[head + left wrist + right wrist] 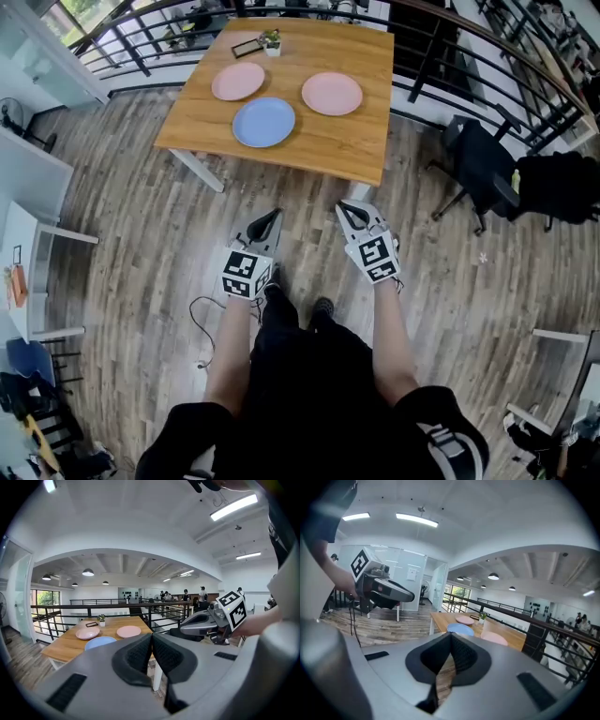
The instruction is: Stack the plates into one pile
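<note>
**3 plates lie apart on the table; both grippers closed and empty**

Plates counted: 3 in all, 1 blue and 2 pink. The blue plate [263, 122] sits nearest the table's front edge. The left pink plate [238, 82] lies just behind it to the left. The right pink plate [332, 94] lies to its right, apart from it. Each lies flat on the wooden table [328, 155], none on another.

Also on the table, at the far edge: 1 small potted plant [272, 42] and, just beside it, 1 dark flat device [247, 48].

Grippers: 2. The left gripper [273, 214] has its jaws pressed together with nothing between them. The right gripper [345, 206] is the same. Both are held over the plank floor [141, 244], short of the table and pointing toward it.

Surroundings: a black railing [441, 37] runs behind the table, and 1 black office chair [478, 164] stands to the right.
</note>
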